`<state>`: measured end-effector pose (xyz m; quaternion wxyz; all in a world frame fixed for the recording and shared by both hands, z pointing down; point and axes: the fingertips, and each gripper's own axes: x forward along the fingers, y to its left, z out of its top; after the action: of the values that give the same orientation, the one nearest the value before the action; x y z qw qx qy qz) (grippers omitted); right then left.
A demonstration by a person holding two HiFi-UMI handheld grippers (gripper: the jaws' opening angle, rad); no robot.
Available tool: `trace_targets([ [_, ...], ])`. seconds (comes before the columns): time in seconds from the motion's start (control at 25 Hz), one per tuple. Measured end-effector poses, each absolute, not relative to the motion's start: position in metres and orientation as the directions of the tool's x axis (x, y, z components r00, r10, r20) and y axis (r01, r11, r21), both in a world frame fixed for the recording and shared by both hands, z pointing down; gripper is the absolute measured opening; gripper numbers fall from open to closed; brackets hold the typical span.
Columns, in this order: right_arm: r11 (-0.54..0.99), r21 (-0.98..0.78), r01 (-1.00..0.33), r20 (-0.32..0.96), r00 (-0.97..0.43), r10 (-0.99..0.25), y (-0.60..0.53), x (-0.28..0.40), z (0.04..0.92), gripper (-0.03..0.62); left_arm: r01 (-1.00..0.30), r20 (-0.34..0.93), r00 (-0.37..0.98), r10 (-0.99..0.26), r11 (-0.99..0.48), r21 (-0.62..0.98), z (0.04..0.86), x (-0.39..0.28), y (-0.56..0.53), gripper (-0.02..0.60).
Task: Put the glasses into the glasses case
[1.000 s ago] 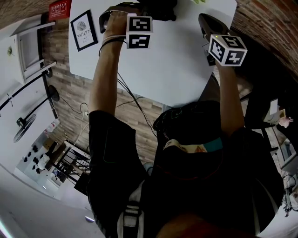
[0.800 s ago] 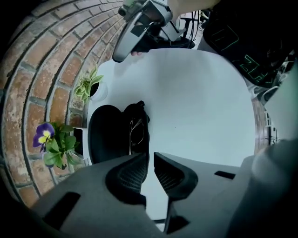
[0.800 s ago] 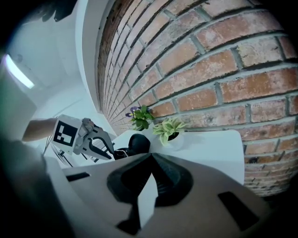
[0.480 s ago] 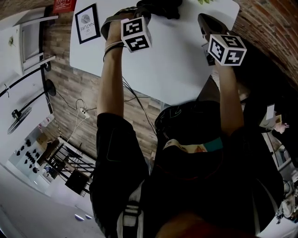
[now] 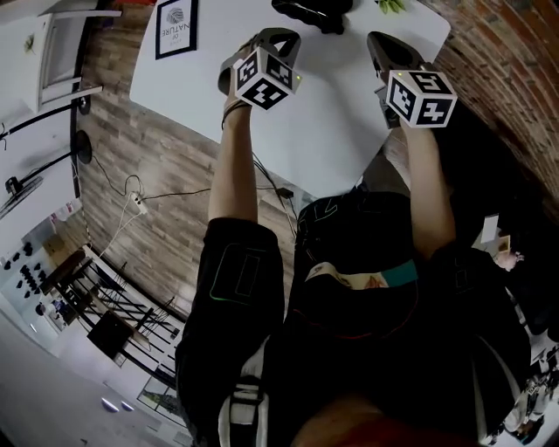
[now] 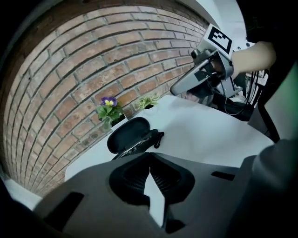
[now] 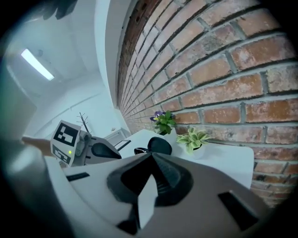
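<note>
A black glasses case (image 6: 129, 134) lies open on the white table (image 6: 209, 139), its lid raised. Dark glasses (image 6: 136, 147) seem to rest in its lower half. In the right gripper view the case (image 7: 159, 145) shows with the glasses (image 7: 138, 151) at its left. The head view has the case (image 5: 316, 10) at the table's far edge. My left gripper (image 6: 150, 156) is shut with nothing in it, a short way back from the case. My right gripper (image 7: 151, 156) is also shut and holds nothing, hovering at the table's right side (image 5: 384, 48).
Two small potted plants (image 6: 110, 108) (image 6: 147, 100) stand against the brick wall behind the case. A framed picture (image 5: 177, 26) lies at the table's left corner. Beyond the table's near edge are wood floor and cables (image 5: 148, 196).
My left gripper has drawn back from the case toward the table's near side. The right gripper has barely moved. The head view has shifted.
</note>
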<state>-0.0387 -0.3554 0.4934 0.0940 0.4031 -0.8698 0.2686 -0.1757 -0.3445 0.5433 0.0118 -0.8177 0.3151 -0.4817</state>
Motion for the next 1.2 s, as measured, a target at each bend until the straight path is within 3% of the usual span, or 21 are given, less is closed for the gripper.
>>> trace_targets([
  [0.2, 0.594, -0.359, -0.720, 0.362, -0.694, -0.623, -0.351, -0.048, 0.477, 0.005, -0.672, 0.680, 0.366, -0.635, -0.686, -0.280, 0.523, -0.166, -0.332, 0.003],
  [0.6, 0.710, -0.277, -0.648, 0.297, -0.760, -0.578, -0.310, -0.056, 0.437, 0.005, -0.860, 0.455, 0.386, -0.803, -0.492, -0.139, 0.462, -0.125, -0.288, 0.003],
  [0.92, 0.773, -0.202, -0.601, 0.223, -0.797, -0.561, -0.294, -0.050, 0.377, 0.005, -0.971, 0.261, 0.194, -0.946, -0.222, -0.084, 0.380, -0.135, -0.263, 0.003],
  [1.2, 0.826, -0.125, -0.549, 0.142, -0.834, -0.533, -0.278, -0.078, 0.337, 0.005, -0.996, 0.151, 0.060, -0.987, -0.068, -0.054, 0.336, -0.165, -0.228, 0.003],
])
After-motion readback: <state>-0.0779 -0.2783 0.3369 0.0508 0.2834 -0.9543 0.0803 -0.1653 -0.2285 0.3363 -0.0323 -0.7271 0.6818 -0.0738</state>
